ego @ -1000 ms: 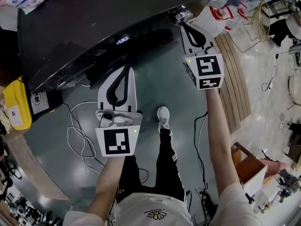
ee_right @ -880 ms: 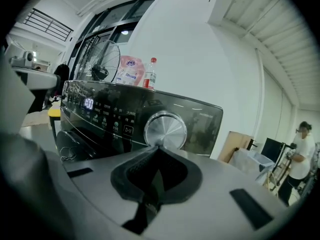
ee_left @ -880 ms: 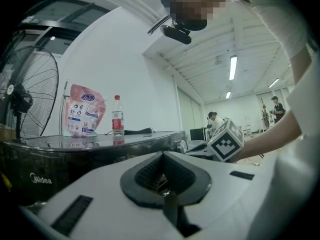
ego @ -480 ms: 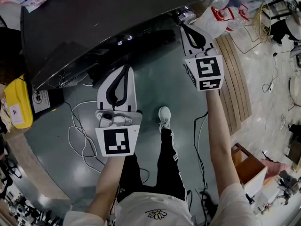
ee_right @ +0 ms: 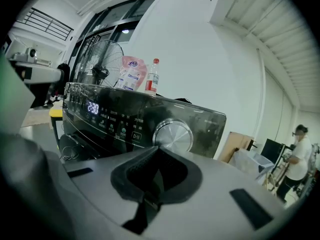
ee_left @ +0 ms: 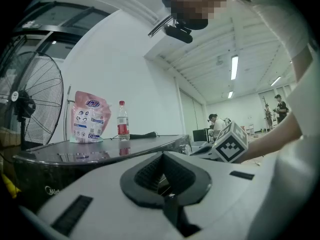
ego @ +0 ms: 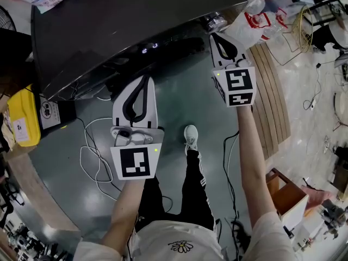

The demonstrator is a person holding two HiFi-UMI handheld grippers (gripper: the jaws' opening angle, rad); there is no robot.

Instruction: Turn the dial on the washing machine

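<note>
Brushed-metal dial (ee_right: 172, 135) at the right end of the washing machine (ego: 136, 15) front panel, untouched. Right gripper (ego: 214, 32) aimed at it, just short, jaws clenched on nothing; likely to need parting before gripping. Left gripper (ego: 146, 79) lower, likewise clenched, empty, apparently idle.

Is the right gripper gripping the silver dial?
No, the dial stands free beyond the right gripper, whose jaws are together and empty.
</note>
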